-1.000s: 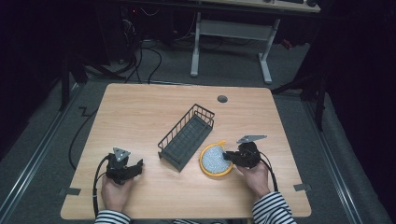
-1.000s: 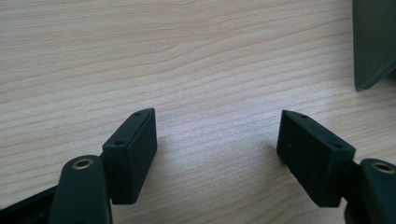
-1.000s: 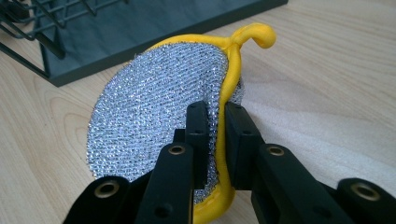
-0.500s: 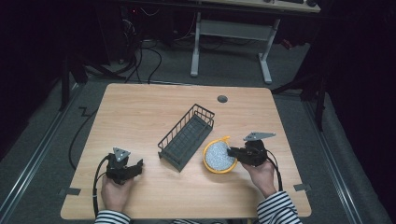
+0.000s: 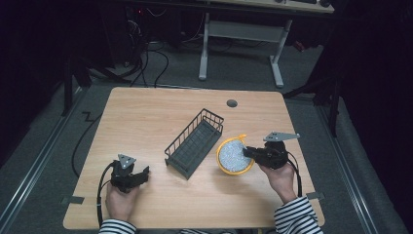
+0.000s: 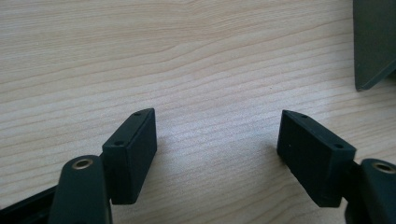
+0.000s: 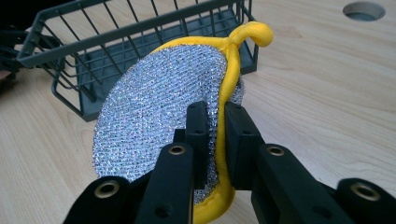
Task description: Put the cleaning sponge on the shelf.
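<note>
Silver-yellow scouring pad [image 7: 159, 107], one wire basket [image 5: 195, 142]

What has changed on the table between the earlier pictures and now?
The right gripper, shut on the round scouring pad, has lifted the pad and tilted it up on edge beside the wire basket. The left gripper, open, and the basket stayed in place.
</note>
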Demonstrator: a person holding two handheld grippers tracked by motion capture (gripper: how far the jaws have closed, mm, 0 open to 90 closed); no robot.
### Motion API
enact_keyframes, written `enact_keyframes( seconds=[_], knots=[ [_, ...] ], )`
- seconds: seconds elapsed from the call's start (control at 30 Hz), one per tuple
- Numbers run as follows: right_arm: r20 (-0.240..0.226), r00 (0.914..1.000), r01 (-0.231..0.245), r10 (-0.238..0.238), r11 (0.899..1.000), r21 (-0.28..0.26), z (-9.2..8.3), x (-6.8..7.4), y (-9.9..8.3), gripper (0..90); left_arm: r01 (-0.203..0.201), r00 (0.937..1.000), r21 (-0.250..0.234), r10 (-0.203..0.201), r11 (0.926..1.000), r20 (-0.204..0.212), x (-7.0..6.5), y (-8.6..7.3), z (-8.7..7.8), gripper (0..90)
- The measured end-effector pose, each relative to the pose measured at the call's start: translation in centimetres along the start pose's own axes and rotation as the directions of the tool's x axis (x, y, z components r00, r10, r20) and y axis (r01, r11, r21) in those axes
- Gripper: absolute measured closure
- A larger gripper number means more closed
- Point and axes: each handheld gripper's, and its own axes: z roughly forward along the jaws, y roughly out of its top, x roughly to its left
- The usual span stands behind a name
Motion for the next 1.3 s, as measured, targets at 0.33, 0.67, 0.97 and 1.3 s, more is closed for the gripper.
enact_keyframes(
  seconds=[0.33,0.67,0.97,1.3],
  knots=[
    [-0.012,0.9999,0.007,-0.008,1.000,-0.022,-0.8,-0.2,0.8,81.5,0.001,1.0000,0.000,-0.001,1.0000,-0.001,0.0,0.0,0.0,29.3],
    [-0.023,0.9985,0.049,-0.050,0.997,-0.063,-1.4,0.6,3.5,81.5,0.001,1.0000,0.001,-0.001,1.0000,0.002,0.0,0.0,0.0,29.5],
    [-0.043,0.9959,0.074,-0.079,0.991,-0.111,-0.5,1.8,7.2,81.4,0.003,1.0000,0.000,-0.003,1.0000,0.002,0.0,0.0,0.0,29.6],
    [-0.082,0.9886,0.117,-0.126,0.988,-0.098,2.7,3.6,11.2,81.3,0.003,1.0000,0.000,-0.003,1.0000,0.003,0.0,0.0,0.0,29.7]
  ],
)
